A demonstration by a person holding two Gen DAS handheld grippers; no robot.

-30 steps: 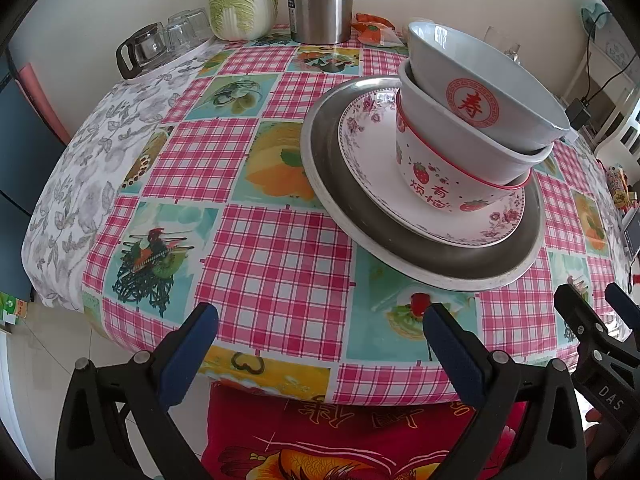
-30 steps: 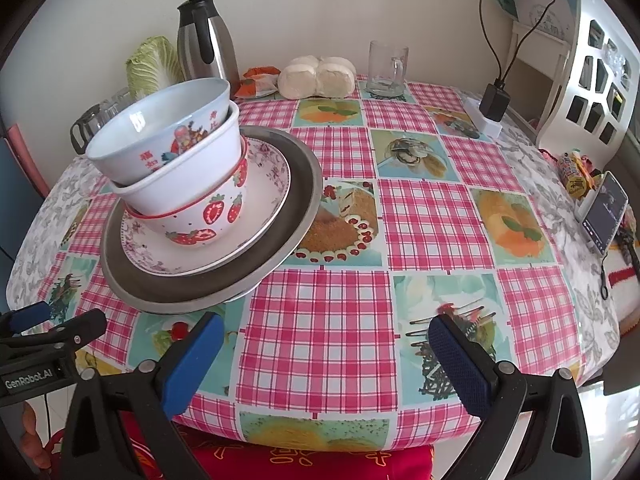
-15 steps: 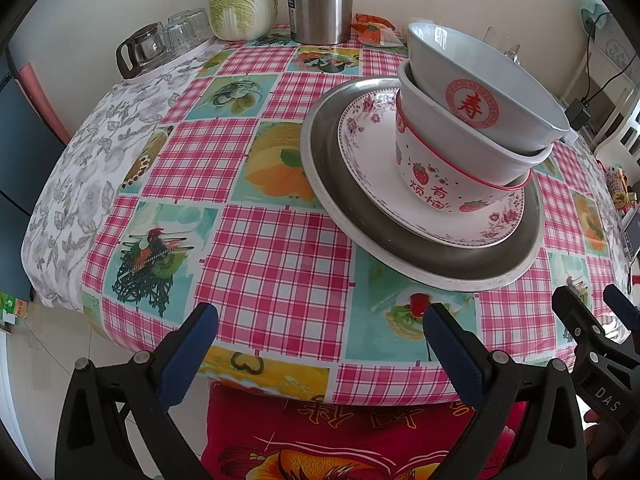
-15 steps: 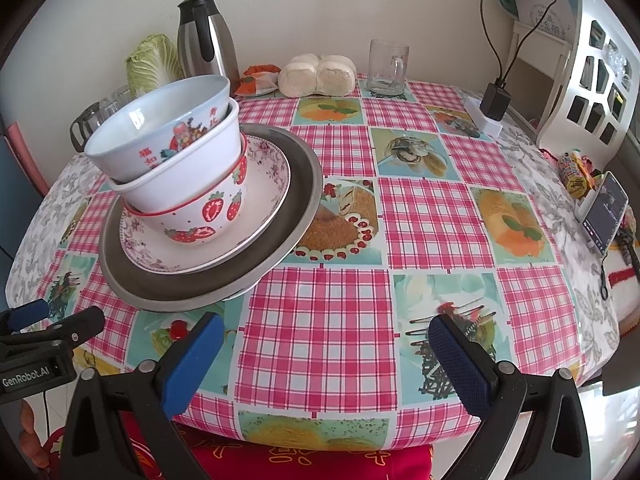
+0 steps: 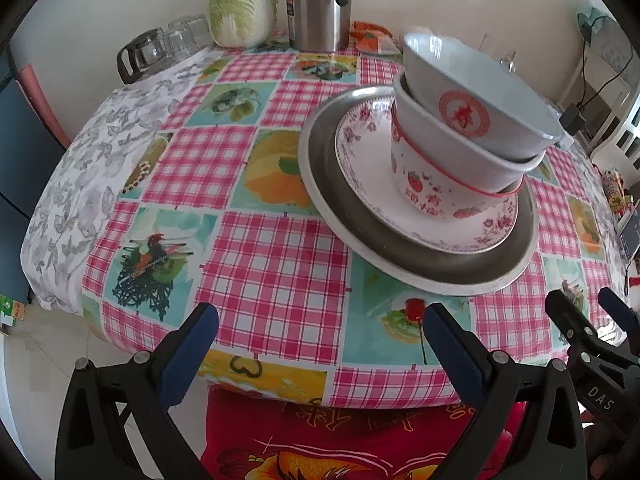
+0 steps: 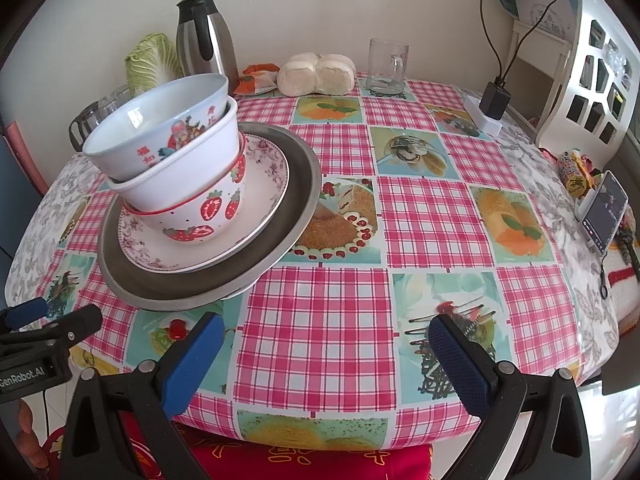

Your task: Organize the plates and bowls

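Note:
A stack stands on the checked tablecloth: a large metal plate [image 5: 360, 236] [image 6: 304, 184], a floral plate [image 5: 360, 160] [image 6: 268, 184] on it, then a strawberry bowl [image 5: 428, 192] [image 6: 204, 208], a plain white bowl [image 5: 452, 148] [image 6: 180, 168] and a top bowl with red characters [image 5: 472, 92] [image 6: 160, 128]. My left gripper [image 5: 320, 344] is open and empty at the table's near edge, left of the stack. My right gripper [image 6: 320, 356] is open and empty at the near edge, right of the stack. Each gripper shows at the edge of the other view.
At the back stand a steel thermos [image 5: 320, 4] [image 6: 204, 40], a cabbage [image 5: 242, 4], glass cups [image 5: 160, 46], a glass mug [image 6: 388, 66], steamed buns [image 6: 316, 74] and a snack packet [image 6: 256, 78]. A charger block [image 6: 494, 100] and phone [image 6: 604, 212] lie right. A red cushion [image 5: 340, 432] lies below.
Both grippers have drifted very slightly; the stack has not moved and both stay open.

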